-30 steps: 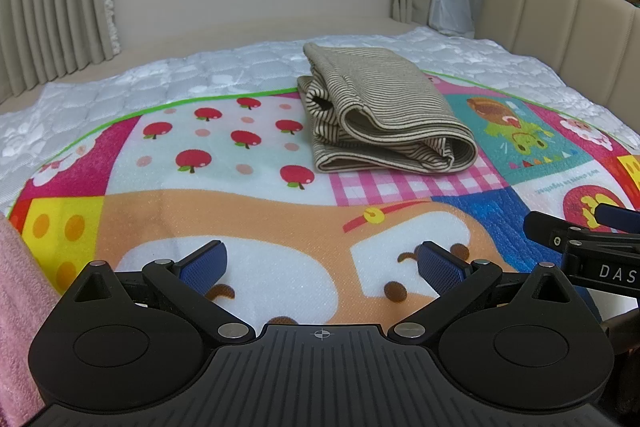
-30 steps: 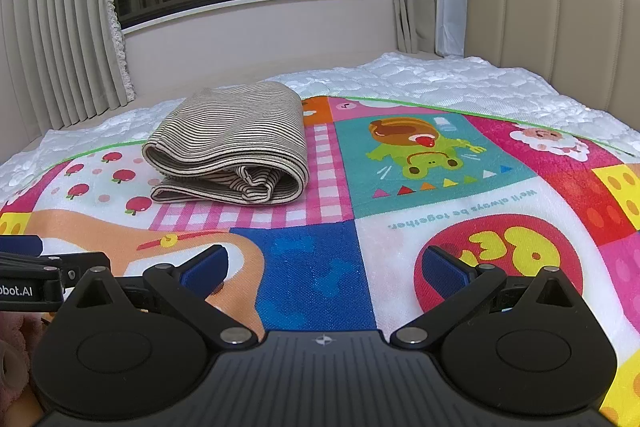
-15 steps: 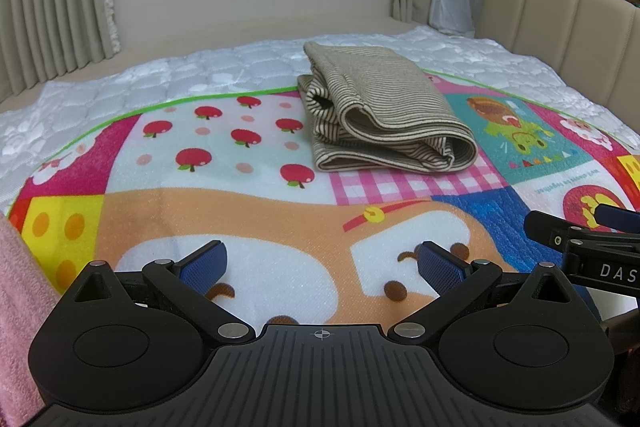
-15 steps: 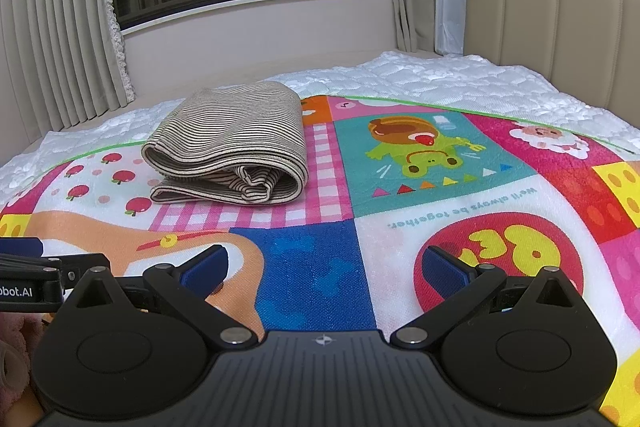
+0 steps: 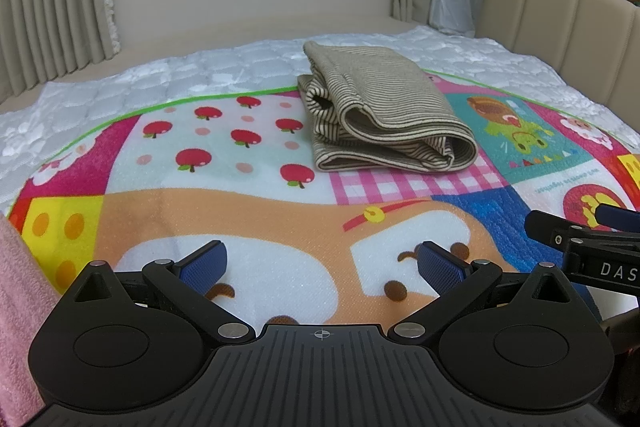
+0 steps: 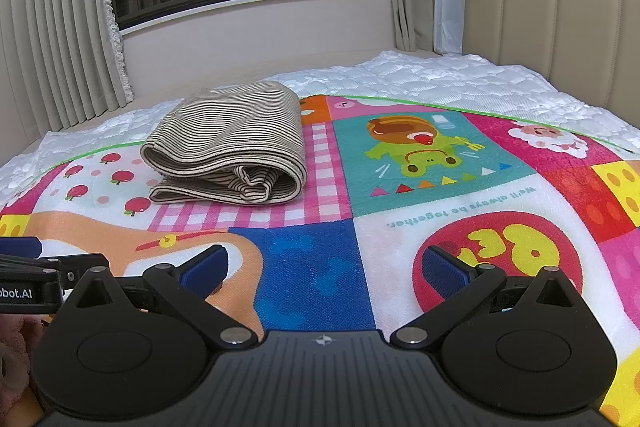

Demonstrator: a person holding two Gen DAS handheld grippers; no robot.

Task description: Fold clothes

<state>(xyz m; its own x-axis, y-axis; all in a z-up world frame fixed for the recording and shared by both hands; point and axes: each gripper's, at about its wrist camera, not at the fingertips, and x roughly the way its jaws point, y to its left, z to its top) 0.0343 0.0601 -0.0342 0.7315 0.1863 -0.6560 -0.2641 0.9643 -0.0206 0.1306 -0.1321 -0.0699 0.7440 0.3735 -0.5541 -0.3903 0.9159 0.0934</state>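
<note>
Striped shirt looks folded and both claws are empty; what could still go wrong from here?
1. The striped shirt is a loose, puffy bundle with its inner layers bulging at the near edge; a nudge could probably spring it open.
2. The left claw and right claw, both open, sit close side by side over the play mat, so they may knock together when either one moves.
</note>
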